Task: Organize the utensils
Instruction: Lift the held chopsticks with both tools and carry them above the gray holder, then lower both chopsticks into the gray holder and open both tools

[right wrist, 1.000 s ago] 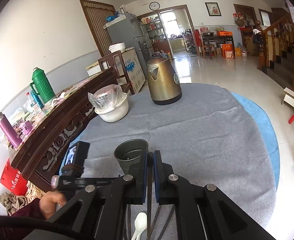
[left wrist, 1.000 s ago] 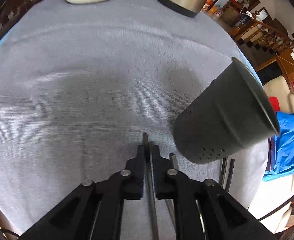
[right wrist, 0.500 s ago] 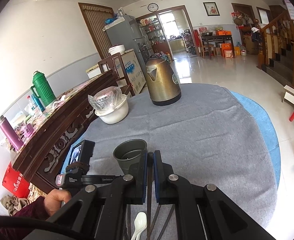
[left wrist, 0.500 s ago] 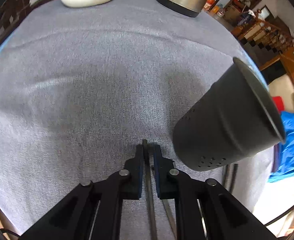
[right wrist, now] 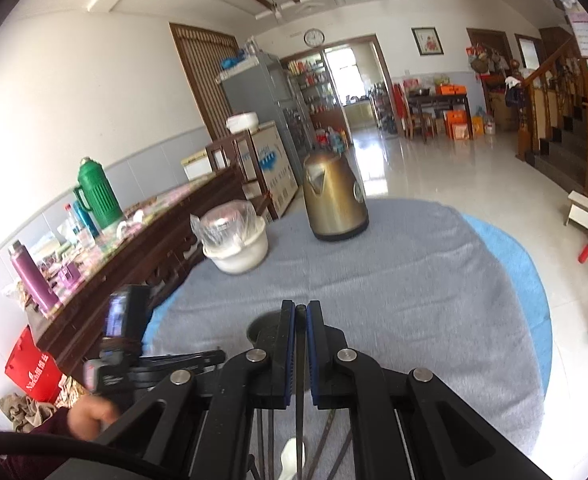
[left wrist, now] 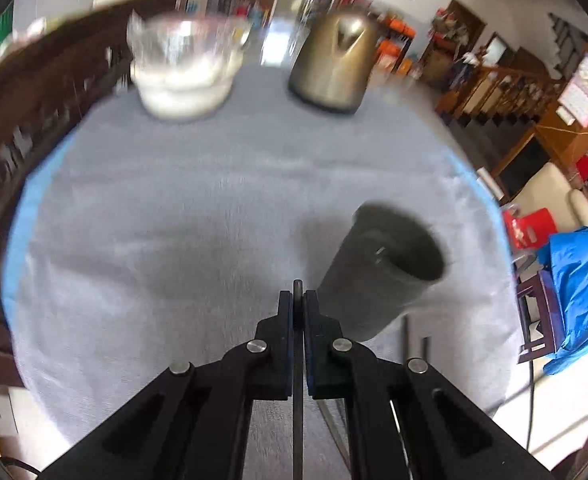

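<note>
Left gripper (left wrist: 298,304) and right gripper (right wrist: 301,312) each clamped on a chopstick (left wrist: 297,292). Dark utensil cup (left wrist: 389,268) upright on grey cloth (just right of left tip). Tip points-down over rim before release.

a: where does the utensil holder (left wrist: 381,272) sit?
b: on the table cloth (left wrist: 182,232), just right of the left gripper (left wrist: 298,300), which is closed on a thin utensil (left wrist: 297,400). in the right wrist view the holder (right wrist: 262,326) lies just behind the right gripper (right wrist: 301,312), partly hidden.
a: and the far edge?
b: the kettle (right wrist: 333,200) stands at the back; the bowl (right wrist: 238,248) sits to its left, nearer. a spoon (right wrist: 292,456) lies below the right gripper.
</note>
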`<control>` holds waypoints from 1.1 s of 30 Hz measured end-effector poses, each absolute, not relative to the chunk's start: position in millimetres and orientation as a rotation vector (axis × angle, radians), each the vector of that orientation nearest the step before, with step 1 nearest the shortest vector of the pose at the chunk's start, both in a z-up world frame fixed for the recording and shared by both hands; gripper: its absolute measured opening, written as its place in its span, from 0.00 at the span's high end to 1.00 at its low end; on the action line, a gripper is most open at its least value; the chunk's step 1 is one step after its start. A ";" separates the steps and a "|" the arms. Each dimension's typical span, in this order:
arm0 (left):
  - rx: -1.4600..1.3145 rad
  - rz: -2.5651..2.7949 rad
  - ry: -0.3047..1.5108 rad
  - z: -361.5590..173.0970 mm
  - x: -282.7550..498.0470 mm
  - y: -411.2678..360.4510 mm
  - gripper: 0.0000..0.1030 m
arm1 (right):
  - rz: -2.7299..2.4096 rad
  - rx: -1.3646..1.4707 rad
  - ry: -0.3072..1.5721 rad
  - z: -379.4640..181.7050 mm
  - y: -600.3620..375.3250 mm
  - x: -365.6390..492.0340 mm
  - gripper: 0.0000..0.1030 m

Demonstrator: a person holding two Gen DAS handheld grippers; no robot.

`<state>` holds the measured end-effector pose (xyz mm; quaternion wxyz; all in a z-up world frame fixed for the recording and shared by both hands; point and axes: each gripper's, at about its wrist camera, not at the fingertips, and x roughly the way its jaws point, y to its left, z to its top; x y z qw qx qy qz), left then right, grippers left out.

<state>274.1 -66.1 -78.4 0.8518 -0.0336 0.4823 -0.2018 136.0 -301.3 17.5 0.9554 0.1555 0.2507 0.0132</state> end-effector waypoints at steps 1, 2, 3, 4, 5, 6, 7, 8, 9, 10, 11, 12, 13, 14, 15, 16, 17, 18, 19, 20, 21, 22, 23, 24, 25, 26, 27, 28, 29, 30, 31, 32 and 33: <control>-0.069 -0.430 0.985 -66.5 269.5 -64.1 0.95 | 0.024 0.316 0.493 22.0 -301.4 135.6 0.94; -0.069 -0.434 0.952 -53.2 264.5 -61.7 0.95 | 0.023 0.316 0.484 24.7 -301.1 136.0 0.94; -0.072 -0.437 0.931 -44.9 263.7 -60.5 0.95 | 0.019 0.316 0.469 28.9 -301.0 136.9 0.94; -0.078 -0.443 0.906 -35.1 261.9 -58.4 0.95 | 0.016 0.314 0.457 32.5 -300.5 138.4 0.94; -0.085 -0.451 0.874 -21.5 258.4 -56.4 0.95 | 0.012 0.314 0.448 35.6 -300.1 139.3 0.94; -0.088 -0.454 0.858 -16.3 258.6 -55.2 0.95 | 0.006 0.316 0.432 40.5 -300.3 141.8 0.94; -0.093 -0.460 0.825 -2.3 256.4 -54.1 0.95 | 0.004 0.319 0.420 44.5 -300.5 144.1 0.94; -0.095 -0.464 0.806 5.2 256.8 -54.5 0.95 | 0.000 0.324 0.403 49.9 -300.8 147.2 0.94; -0.094 -0.469 0.789 11.9 257.5 -56.6 0.95 | -0.002 0.328 0.390 54.0 -300.8 149.7 0.94; -0.093 -0.475 0.771 21.3 260.0 -59.6 0.95 | -0.008 0.333 0.368 61.0 -301.8 153.2 0.94; -0.092 -0.483 0.750 32.0 259.0 -60.2 0.95 | -0.010 0.337 0.355 64.9 -302.0 155.4 0.94; -0.090 -0.489 0.737 39.9 256.3 -59.7 0.95 | -0.014 0.345 0.333 71.5 -303.3 158.3 0.94; -0.083 -0.498 0.718 50.2 254.8 -60.8 0.95 | -0.019 0.353 0.312 76.5 -304.9 160.7 0.94; -0.077 -0.501 0.710 55.6 256.8 -63.0 0.95 | -0.025 0.361 0.293 81.7 -306.3 162.8 0.94; -0.072 -0.510 0.703 63.2 256.6 -64.5 0.95 | -0.028 0.368 0.279 85.7 -307.8 164.9 0.94; -0.070 -0.516 0.699 65.2 256.6 -65.7 0.95 | -0.032 0.383 0.259 91.0 -310.1 168.8 0.94; -0.066 -0.523 0.690 71.9 256.4 -67.3 0.95 | -0.033 0.393 0.251 93.6 -311.7 171.6 0.94; -0.058 -0.525 0.681 76.1 255.4 -69.0 0.95 | -0.037 0.406 0.240 97.3 -313.7 175.8 0.94; -0.046 -0.525 0.674 81.6 255.2 -71.5 0.95 | -0.039 0.415 0.232 99.9 -315.1 178.7 0.94; -0.038 -0.523 0.670 85.8 256.4 -73.3 0.95 | -0.046 0.426 0.221 102.2 -316.6 182.6 0.94; -0.034 -0.523 0.668 86.6 256.9 -74.6 0.95 | -0.055 0.435 0.214 103.8 -317.9 186.6 0.94; -0.029 -0.523 0.664 91.4 259.9 -76.7 0.95 | -0.062 0.439 0.209 104.6 -318.7 189.3 0.94; -0.026 -0.521 0.663 93.5 260.2 -77.1 0.95 | -0.071 0.444 0.203 105.5 -319.6 192.7 0.94; -0.024 -0.520 0.662 97.4 263.1 -78.6 0.95 | -0.084 0.450 0.199 105.5 -320.3 198.5 0.94; -0.023 -0.519 0.660 99.4 263.9 -79.4 0.95 | -0.095 0.453 0.199 104.7 -320.2 203.6 0.94; -0.022 -0.519 0.657 102.7 265.8 -80.1 0.95 | -0.106 0.455 0.199 103.9 -320.8 207.7 0.94; -0.020 -0.519 0.652 104.9 266.2 -80.4 0.95 | -0.112 0.452 0.201 102.7 -320.3 211.4 0.94; -0.017 -0.520 0.647 107.9 266.3 -81.0 0.95 | -0.124 0.442 0.208 99.7 -319.2 216.9 0.94; -0.016 -0.522 0.640 110.6 266.4 -81.5 0.95 | -0.130 0.434 0.217 96.9 -318.3 220.5 0.94; -0.019 -0.525 0.636 112.1 266.6 -82.1 0.95 | -0.128 0.425 0.232 93.8 -316.6 224.8 0.94; -0.024 -0.527 0.635 112.9 267.4 -82.4 0.95 | -0.123 0.413 0.259 88.0 -314.5 230.9 0.94; -0.034 -0.530 0.639 112.6 268.8 -82.7 0.95 | -0.125 0.406 0.280 81.7 -312.3 236.1 0.94; -0.042 -0.534 0.641 112.2 269.0 -83.0 0.95 | -0.127 0.392 0.304 74.3 -309.3 241.5 0.94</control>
